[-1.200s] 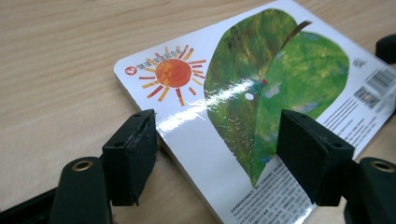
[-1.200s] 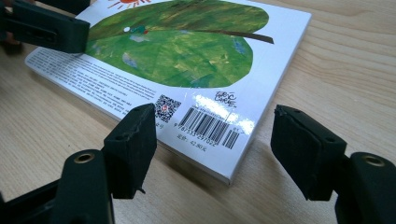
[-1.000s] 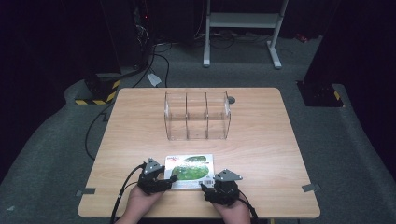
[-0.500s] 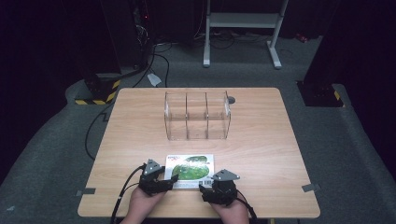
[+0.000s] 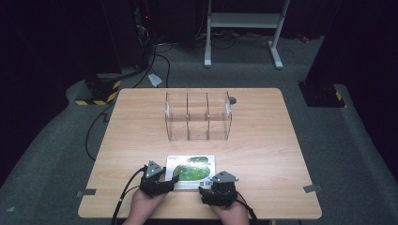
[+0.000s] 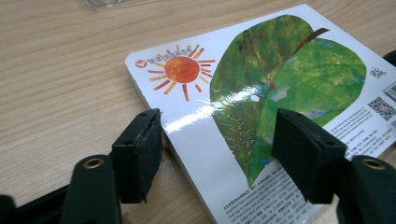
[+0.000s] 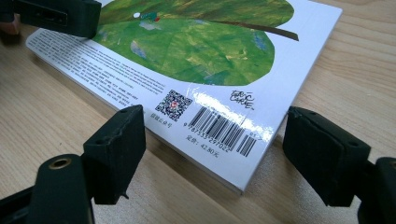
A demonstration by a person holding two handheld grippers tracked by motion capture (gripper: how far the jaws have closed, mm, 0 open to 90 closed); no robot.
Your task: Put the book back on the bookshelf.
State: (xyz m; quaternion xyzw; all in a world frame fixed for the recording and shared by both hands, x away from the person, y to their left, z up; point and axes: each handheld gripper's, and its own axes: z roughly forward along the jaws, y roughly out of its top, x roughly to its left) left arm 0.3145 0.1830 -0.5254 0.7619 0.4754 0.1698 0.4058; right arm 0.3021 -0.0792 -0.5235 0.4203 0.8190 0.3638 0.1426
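Note:
A picture book (image 5: 192, 168) lies flat near the table's front edge, its glossy cover showing a green leaf and an orange sun (image 6: 182, 70). My left gripper (image 5: 170, 182) is at the book's near left corner. Its jaws have just been closing. In the left gripper view (image 6: 219, 149) one pad stands beside the book's edge and the other over the cover, neither pressing. My right gripper (image 5: 206, 188) is at the near right corner by the barcode (image 7: 224, 130). Its jaws (image 7: 215, 149) have just been opening and straddle that corner with gaps on both sides.
A clear plastic organiser (image 5: 198, 116) with three compartments stands upright at the middle of the wooden table (image 5: 136, 140), beyond the book. A small dark disc (image 5: 233, 100) lies behind it. A black cable (image 5: 123, 197) trails from the left gripper over the front edge.

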